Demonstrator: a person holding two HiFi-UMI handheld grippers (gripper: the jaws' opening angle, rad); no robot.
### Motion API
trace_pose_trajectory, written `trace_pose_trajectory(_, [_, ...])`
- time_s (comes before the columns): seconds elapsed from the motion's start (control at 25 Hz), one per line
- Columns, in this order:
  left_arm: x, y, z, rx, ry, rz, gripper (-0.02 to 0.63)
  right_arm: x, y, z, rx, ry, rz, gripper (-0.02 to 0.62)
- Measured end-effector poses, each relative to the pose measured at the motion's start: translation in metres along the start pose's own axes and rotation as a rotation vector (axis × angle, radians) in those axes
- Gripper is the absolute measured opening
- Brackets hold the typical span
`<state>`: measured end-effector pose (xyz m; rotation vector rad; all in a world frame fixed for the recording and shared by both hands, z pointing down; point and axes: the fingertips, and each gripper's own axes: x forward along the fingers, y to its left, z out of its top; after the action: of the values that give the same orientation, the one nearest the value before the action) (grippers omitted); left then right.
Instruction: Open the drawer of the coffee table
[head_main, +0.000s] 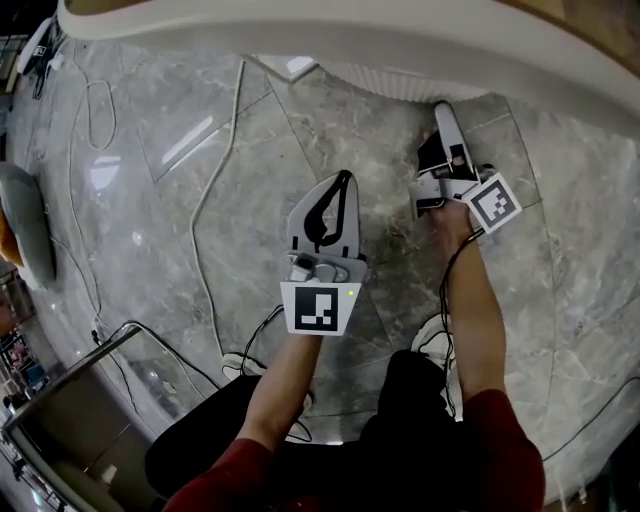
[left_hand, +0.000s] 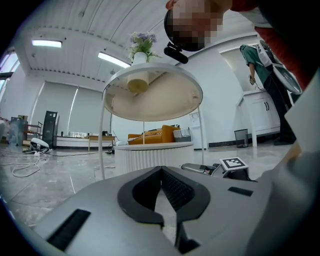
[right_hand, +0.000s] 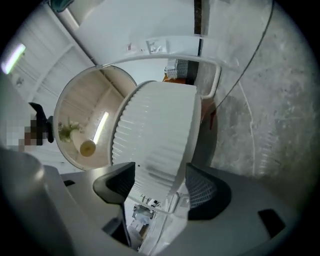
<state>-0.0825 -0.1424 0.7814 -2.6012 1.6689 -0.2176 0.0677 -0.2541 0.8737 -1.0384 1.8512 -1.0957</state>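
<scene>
- A person crouches on a grey marble floor (head_main: 200, 150) in front of a white coffee table (head_main: 300, 40), with a tool in each hand.
- The right tool (head_main: 441, 110) reaches forward to the table's low, ribbed white drum, where the drawer (head_main: 400, 82) sits under the curved rim.
- In the right gripper view, the right tool (right_hand: 160, 172) is closed around the drawer's (right_hand: 155, 135) ribbed front. A dark pad sits on each side, and the panel fills the gap between them.
- Below the pads, a narrow gap at the drawer's lower edge shows something small inside, too blurred to identify.
- The left tool (head_main: 345, 180) hangs above the floor to the left of the right one, well back from the table. Its tips are together and hold nothing.
- The left gripper view shows the left tool (left_hand: 161, 172) with its tips meeting. Beyond it stand the ribbed drum and the table's round upper counter (left_hand: 152, 97) on thin white legs.
- A vase of flowers (left_hand: 141, 45) stands on that counter.
- A white cable (head_main: 215, 200) trails across the floor to the person's left.
</scene>
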Motion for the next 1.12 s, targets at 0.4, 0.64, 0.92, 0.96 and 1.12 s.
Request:
trace_pose_trajectory(0.4, [-0.001,-0.004,-0.007,-0.017,-0.002,0.007,0.014,0.011,-0.001,0.001,0.134,-0.049,0.112,0.298])
trace_pose_trajectory(0.64, [-0.001,-0.008,-0.002,-0.023,-0.01,0.002,0.014,0.008,-0.002,0.0,0.128,-0.036,0.1,0.287])
trace_pose_trajectory(0.92, [-0.007,-0.009,0.004,-0.028,-0.025,0.003,0.014,-0.011,0.006,-0.007,0.119,-0.021,0.082,0.284])
trace_pose_trajectory(0.96, [-0.007,-0.009,0.004,-0.027,-0.025,0.003,0.014,-0.018,0.009,-0.01,0.118,-0.013,0.08,0.279])
trace_pose_trajectory(1.12, [-0.012,-0.005,0.003,-0.029,-0.019,0.014,0.014,-0.054,0.022,-0.023,0.095,0.042,0.06,0.27])
